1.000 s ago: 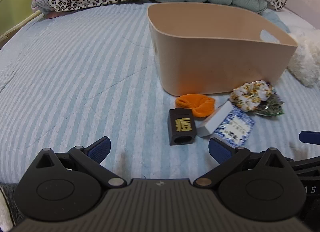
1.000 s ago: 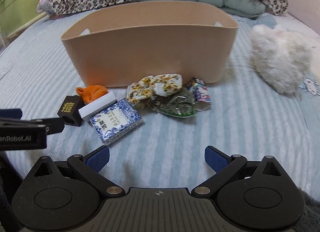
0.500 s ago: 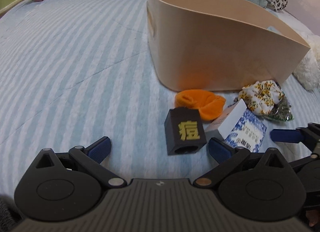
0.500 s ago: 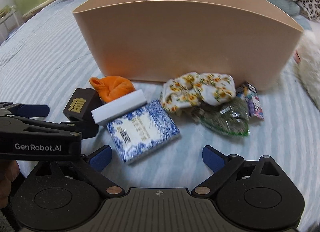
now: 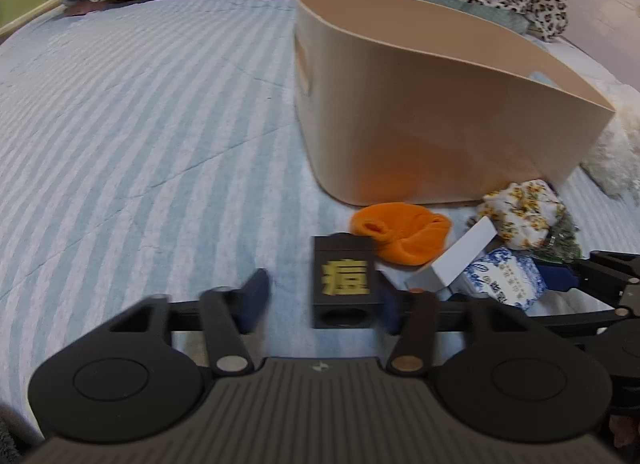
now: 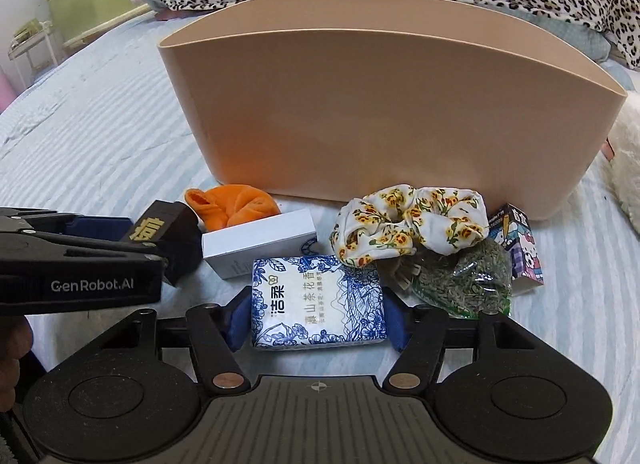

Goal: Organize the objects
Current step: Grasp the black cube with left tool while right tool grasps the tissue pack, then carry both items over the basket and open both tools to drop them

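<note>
Tissue pack (image 6: 318, 302), blue-and-white, sits low in the right wrist frame's centre between the right gripper (image 6: 316, 320) pads, both touching its sides. At the left wrist frame's lower centre, the left gripper (image 5: 324, 296) brackets the black block (image 5: 345, 282): right pad against it, left pad apart. Behind stands the beige bin (image 6: 400, 112).

On the bed (image 6: 100, 136) stands one beige bin (image 6: 384, 120). At its 6 o'clock lie seven loose things: one black block (image 6: 168, 232), one orange cloth (image 6: 236, 204), one white box (image 6: 260, 248), one blue-patterned tissue pack (image 6: 318, 304), one floral scrunchie (image 6: 408, 228), one green-filled bag (image 6: 464, 284), and one small cartoon carton (image 6: 520, 248). Two hand-held grippers: left (image 5: 320, 304), right (image 6: 316, 324).
</note>
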The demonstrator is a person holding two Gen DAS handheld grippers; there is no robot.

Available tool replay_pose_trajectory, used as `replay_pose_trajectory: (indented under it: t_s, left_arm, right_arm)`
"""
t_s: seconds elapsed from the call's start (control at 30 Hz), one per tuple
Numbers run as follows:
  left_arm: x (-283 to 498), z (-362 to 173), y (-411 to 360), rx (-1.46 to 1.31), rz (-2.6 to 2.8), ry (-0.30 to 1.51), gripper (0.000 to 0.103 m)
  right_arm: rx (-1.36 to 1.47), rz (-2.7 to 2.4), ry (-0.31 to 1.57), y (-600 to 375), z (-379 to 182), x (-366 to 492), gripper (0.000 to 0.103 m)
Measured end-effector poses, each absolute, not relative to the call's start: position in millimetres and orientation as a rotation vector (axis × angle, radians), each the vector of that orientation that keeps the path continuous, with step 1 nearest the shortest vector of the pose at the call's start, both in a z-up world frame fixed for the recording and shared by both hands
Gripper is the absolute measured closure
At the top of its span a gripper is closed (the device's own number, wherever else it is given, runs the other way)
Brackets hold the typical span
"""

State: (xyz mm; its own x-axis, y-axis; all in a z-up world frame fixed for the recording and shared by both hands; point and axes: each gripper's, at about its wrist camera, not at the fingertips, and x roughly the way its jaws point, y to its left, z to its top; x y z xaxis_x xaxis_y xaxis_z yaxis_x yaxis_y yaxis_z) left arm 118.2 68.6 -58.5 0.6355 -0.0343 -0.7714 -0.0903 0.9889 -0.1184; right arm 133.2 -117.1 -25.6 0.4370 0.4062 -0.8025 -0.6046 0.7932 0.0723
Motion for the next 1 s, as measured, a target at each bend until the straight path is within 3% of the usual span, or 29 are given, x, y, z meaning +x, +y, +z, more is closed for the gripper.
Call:
replay_pose_trajectory:
  t_s: [0.03,0.43,0.7,1.0]
  left_arm:
    - [115.7,-56.5,67.7,-0.154,0.019,0.882,0.069]
    - [92.2,-31.3,63.8,-0.179,0.001,0.862,0.070]
    - [74.6,11.0,57.2,-0.168,0.001,0.759,0.070]
    - [109.3,62.1,40.6,-0.122,-0.007,0.635,0.070]
  right_arm:
    - [-0.238,0.635,0.926,-118.9,-24.9,131.9,0.042]
    - [-0.183,0.612,0.928,-161.2,5.6,123.9,0.043]
    - [-0.134,0.584,0.851,-194.1,43.1,131.4,0.043]
    - [-0.052,0.538,0.715,-219.5,92.7,172.0,0.043]
